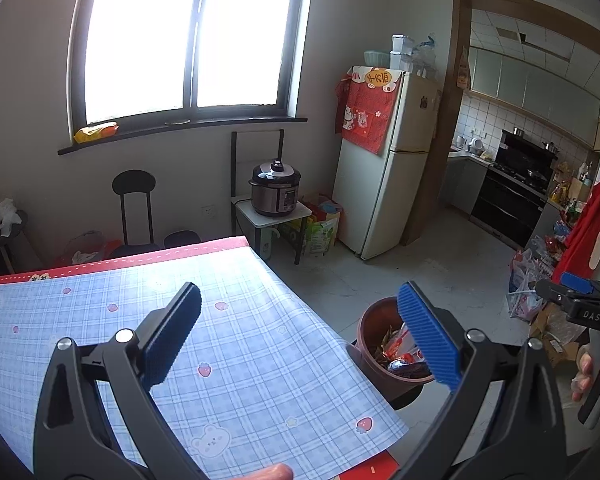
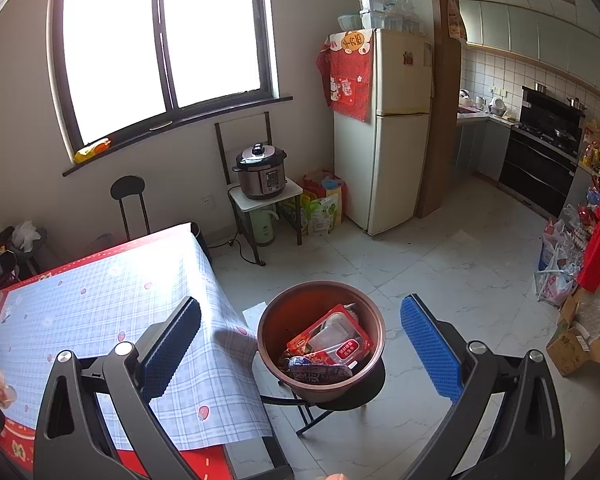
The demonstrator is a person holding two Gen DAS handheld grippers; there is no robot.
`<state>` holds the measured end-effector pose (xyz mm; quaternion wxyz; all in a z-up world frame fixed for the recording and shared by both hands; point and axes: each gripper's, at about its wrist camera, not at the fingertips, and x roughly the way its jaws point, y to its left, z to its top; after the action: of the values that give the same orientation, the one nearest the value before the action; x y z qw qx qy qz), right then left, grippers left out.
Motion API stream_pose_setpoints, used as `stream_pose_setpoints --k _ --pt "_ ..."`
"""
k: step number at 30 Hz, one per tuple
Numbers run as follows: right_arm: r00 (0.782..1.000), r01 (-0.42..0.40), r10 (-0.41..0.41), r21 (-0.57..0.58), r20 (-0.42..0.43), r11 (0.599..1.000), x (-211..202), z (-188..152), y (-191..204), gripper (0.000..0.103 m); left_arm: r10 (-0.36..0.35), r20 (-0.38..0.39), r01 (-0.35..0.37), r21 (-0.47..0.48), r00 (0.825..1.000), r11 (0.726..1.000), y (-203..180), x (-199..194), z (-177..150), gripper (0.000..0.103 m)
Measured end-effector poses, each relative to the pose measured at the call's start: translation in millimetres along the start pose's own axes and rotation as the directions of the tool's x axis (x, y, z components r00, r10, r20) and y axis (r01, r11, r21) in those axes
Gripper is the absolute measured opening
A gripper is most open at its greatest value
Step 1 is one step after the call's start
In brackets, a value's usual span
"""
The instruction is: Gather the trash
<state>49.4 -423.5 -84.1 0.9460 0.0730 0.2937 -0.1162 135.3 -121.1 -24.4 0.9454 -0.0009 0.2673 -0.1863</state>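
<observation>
Both claws you held were spread wide and empty: your left claw (image 1: 300, 332) hovered at lower centre over the blue plaid cloth-covered desk (image 1: 100, 320), your right claw (image 2: 300, 340) over the round brown plastic bin (image 2: 320, 336). That bin sat on a black stool (image 2: 348, 392) just beside the desk edge, holding red snack wrappers (image 2: 332, 340).

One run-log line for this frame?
left gripper: open, empty | right gripper: open, empty | bin: on stool beside table, wrappers inside
</observation>
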Motion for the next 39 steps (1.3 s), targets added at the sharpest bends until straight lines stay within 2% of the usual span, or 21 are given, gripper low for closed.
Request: stream_pose_setpoints --k 39 --pt "0.999 0.033 -0.033 0.008 0.038 0.999 11.7 14.8 2.9 0.098 -0.010 -0.012 0.011 0.027 1.000 1.000 -6.5 23.7 7.3 0.097"
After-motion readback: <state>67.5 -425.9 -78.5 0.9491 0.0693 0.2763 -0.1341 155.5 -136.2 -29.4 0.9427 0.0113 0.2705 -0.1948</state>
